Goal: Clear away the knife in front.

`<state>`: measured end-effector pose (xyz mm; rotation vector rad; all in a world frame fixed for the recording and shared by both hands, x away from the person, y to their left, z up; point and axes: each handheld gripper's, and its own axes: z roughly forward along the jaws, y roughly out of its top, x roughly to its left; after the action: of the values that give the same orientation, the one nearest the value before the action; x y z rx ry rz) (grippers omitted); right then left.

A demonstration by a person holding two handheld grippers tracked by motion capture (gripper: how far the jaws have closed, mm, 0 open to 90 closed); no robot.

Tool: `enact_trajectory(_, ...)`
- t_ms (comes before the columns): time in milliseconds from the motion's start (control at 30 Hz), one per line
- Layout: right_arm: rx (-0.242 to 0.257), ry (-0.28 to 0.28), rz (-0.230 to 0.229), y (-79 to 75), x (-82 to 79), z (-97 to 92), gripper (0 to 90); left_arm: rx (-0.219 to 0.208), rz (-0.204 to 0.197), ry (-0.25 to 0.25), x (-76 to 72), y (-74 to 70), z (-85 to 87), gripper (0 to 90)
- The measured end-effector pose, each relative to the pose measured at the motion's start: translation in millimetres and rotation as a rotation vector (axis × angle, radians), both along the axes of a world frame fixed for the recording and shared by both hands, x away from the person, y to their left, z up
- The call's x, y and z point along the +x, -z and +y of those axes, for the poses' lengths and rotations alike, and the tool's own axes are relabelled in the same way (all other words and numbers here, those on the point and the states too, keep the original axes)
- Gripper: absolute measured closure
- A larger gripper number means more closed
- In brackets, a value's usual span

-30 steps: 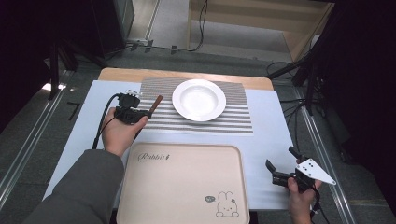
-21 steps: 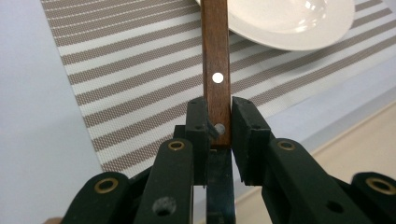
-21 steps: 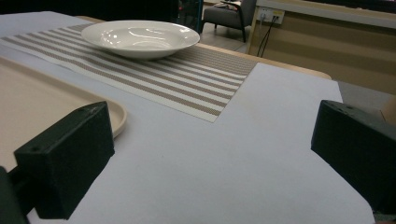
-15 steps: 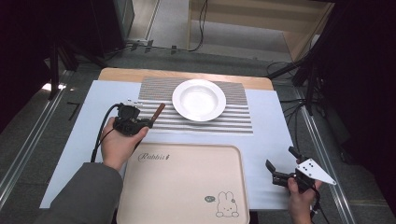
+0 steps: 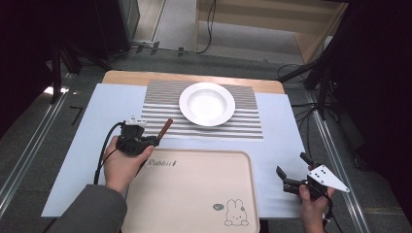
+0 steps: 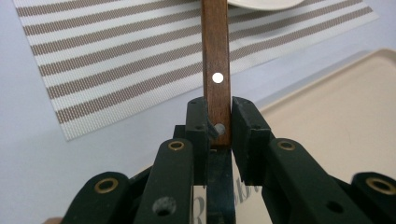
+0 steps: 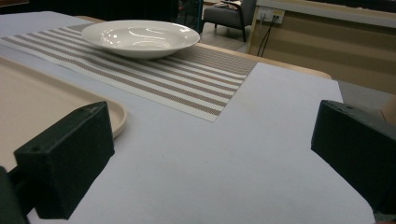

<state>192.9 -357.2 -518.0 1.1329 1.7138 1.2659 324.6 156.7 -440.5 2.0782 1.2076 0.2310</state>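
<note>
The left gripper is clamping a wooden utensil handle between its 2 jaws, above the tray edge, pointing toward the white bowl. The right gripper is idling wide open. Keeping the handle level should be preventing slip.
</note>
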Motion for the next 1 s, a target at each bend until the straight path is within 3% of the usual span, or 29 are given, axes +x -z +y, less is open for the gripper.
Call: enact_trajectory(1000, -0.004, 0.005, 0.004, 0.1, 0.1, 0.6, 0.0, -0.049, 0.028, 0.001, -60.4, 20.3, 12.5, 77.1)
